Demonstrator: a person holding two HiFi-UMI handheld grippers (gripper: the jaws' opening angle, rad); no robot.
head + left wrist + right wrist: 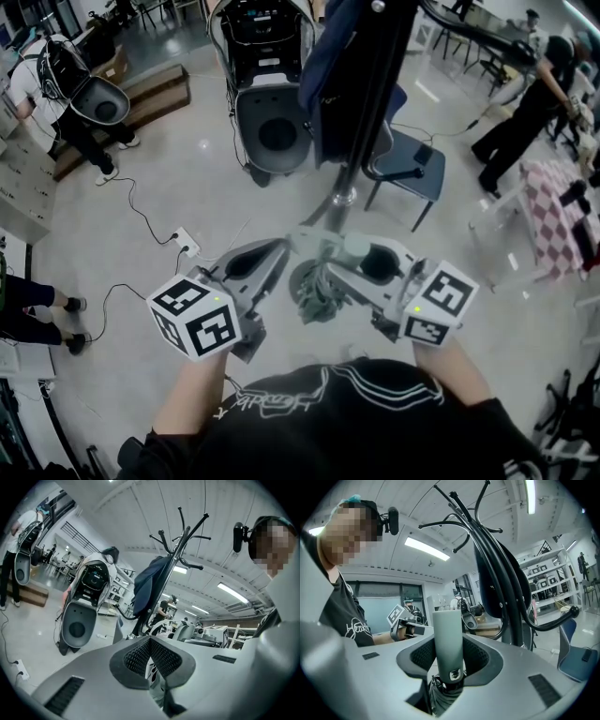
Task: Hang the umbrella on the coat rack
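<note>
A folded grey-green umbrella [317, 292] hangs between my two grippers, canopy down. My right gripper [333, 262] is shut on its pale green handle [447, 637], which stands upright between the pads [476, 656]. A thin pale strap [158, 626] arches from the handle to my left gripper [287, 246], whose pads [136, 656] are pressed together on it. The black coat rack [367, 103] stands just beyond the grippers, its base [342, 197] on the floor and its curved hooks [461, 524] overhead. A dark blue jacket [149, 585] hangs on it.
A blue chair [412, 167] stands right of the rack. A large black-and-white pod-shaped machine [270, 117] stands behind it on the left. A power strip [185, 243] and cables lie on the floor. People stand at the left and far right, near a checkered table [561, 217].
</note>
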